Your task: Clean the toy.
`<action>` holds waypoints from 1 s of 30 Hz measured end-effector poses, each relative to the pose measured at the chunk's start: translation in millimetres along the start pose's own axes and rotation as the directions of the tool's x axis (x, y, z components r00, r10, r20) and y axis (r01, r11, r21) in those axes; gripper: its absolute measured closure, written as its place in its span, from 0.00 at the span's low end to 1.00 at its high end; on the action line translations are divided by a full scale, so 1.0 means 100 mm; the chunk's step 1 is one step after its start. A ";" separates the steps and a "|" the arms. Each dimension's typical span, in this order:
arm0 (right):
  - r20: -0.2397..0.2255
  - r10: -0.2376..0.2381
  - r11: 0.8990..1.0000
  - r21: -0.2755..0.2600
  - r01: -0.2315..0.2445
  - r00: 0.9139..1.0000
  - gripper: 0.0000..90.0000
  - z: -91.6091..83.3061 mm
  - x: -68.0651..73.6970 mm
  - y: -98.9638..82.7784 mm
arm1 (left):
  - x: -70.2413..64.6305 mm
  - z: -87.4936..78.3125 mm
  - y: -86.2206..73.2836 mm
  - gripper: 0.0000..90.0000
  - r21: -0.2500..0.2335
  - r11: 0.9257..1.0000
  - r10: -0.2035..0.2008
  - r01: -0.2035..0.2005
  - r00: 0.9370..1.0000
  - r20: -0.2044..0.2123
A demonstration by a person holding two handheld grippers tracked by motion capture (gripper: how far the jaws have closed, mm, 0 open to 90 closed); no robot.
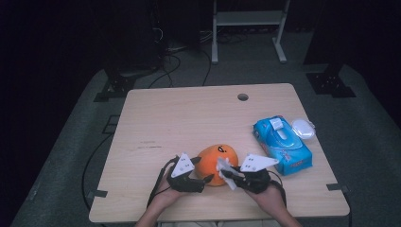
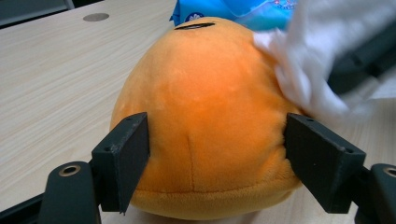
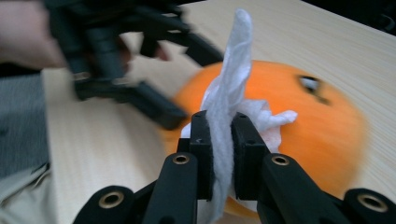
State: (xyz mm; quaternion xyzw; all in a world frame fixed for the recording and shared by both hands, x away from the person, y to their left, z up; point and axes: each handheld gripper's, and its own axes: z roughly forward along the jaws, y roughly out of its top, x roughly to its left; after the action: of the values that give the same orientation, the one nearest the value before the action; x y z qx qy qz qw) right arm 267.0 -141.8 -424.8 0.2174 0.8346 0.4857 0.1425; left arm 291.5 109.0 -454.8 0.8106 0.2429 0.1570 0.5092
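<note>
While the orange plush toy (image 1: 216,163) sits on the near middle of the wooden table (image 1: 189,118), close to the person's edge, both grippers work at it from opposite sides. The left gripper (image 1: 204,178) comes in from the toy's left and near side, and in the left gripper view its two black jaws stand wide apart with the toy's rounded body (image 2: 205,126) between them, the pads lying right against the plush on either flank, so it holds the toy steady. The right gripper (image 1: 226,174) comes in from the toy's right, its jaws closed nearly all the way on a white wipe (image 1: 225,171); in the right gripper view the crumpled wipe (image 3: 229,112) stands pinched between the two pads, one end sticking up above them and a fold lying against the toy's orange surface (image 3: 322,135). In the left gripper view the same wipe (image 2: 322,60) rests on the toy's upper right shoulder, blurred. A dark slit-like eye mark shows on the toy's top. Off to the right on the table lies a blue pack of wet wipes (image 1: 283,143), well apart from the toy, with a small white lid-like piece (image 1: 303,128) just beside its far end. A round hole (image 1: 242,97) marks the table's far side.
</note>
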 end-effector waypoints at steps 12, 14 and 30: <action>0.092 0.036 0.999 0.006 -0.037 0.995 0.89 -0.04 -0.17 -0.04 | 0.02 0.03 -0.02 0.27 0.011 1.000 0.011 -0.011 1.000 -0.009; 0.050 0.031 0.999 0.008 -0.031 0.998 0.89 0.02 -0.05 -0.04 | 0.02 0.03 -0.04 0.27 0.026 0.999 0.024 -0.024 1.000 -0.010; 0.099 0.095 0.995 -0.012 -0.095 0.991 0.89 -0.04 -0.20 -0.11 | 0.08 0.02 -0.07 0.18 0.008 0.999 -0.052 0.052 0.999 0.009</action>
State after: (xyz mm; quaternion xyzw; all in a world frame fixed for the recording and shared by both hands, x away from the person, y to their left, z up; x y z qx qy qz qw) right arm 280.4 -159.1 -431.9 0.2803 0.8134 0.4836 0.1614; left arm 297.4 114.6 -461.4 0.8066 0.2622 0.1392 0.5112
